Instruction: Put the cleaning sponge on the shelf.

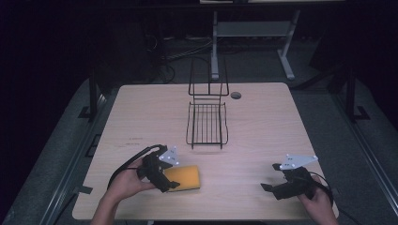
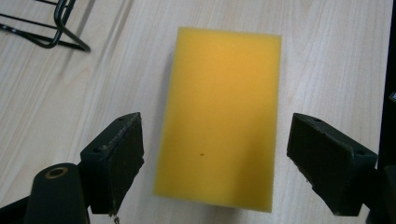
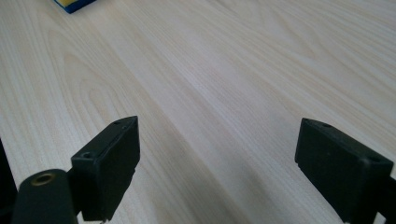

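A yellow sponge (image 1: pixel 186 177) lies flat on the wooden table (image 1: pixel 263 126) near its front left. My left gripper (image 1: pixel 170 183) is at the sponge's left end, open. In the left gripper view the sponge (image 2: pixel 222 116) lies between the two black jaws, which stand wide on either side without touching it. My right gripper (image 1: pixel 268 178) is open near the table's front right, with bare wood between its jaws. A corner of the sponge (image 3: pixel 72 4), yellow over a blue underside, shows at the top left of the right gripper view.
A black wire rack (image 1: pixel 207 124) with an upright back stands at the middle of the table; its corner (image 2: pixel 51 28) shows in the left gripper view. A round cable hole (image 1: pixel 235 95) is at the far edge. Behind the table stands a desk frame (image 1: pixel 253 33).
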A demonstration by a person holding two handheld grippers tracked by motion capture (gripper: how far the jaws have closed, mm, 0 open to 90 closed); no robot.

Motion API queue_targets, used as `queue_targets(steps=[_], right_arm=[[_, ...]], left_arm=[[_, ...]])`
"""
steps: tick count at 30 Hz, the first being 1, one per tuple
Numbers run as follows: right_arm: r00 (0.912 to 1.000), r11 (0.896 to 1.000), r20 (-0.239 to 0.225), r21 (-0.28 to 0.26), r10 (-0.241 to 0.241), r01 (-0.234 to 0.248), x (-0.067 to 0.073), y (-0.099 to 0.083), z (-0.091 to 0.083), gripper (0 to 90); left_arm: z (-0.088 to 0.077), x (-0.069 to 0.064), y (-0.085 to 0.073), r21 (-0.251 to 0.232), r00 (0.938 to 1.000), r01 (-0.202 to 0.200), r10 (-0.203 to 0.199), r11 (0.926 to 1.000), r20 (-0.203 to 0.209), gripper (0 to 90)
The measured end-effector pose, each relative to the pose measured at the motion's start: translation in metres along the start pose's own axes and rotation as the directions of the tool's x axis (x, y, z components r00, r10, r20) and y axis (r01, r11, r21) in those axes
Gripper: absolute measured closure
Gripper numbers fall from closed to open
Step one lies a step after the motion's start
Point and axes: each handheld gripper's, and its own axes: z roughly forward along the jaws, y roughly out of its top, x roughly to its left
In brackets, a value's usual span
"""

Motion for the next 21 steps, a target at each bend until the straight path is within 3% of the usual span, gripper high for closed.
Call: queue_targets(steps=[21], right_arm=[[0.9998, 1.0, -0.016, 0.003, -0.016, 0.016, 0.002, 0.0017, 0.0005, 13.7]], left_arm=[[0.0091, 0.0013, 0.0096, 0.024, 0.9992, -0.018, 0.017, 0.9996, 0.035, 17.7]])
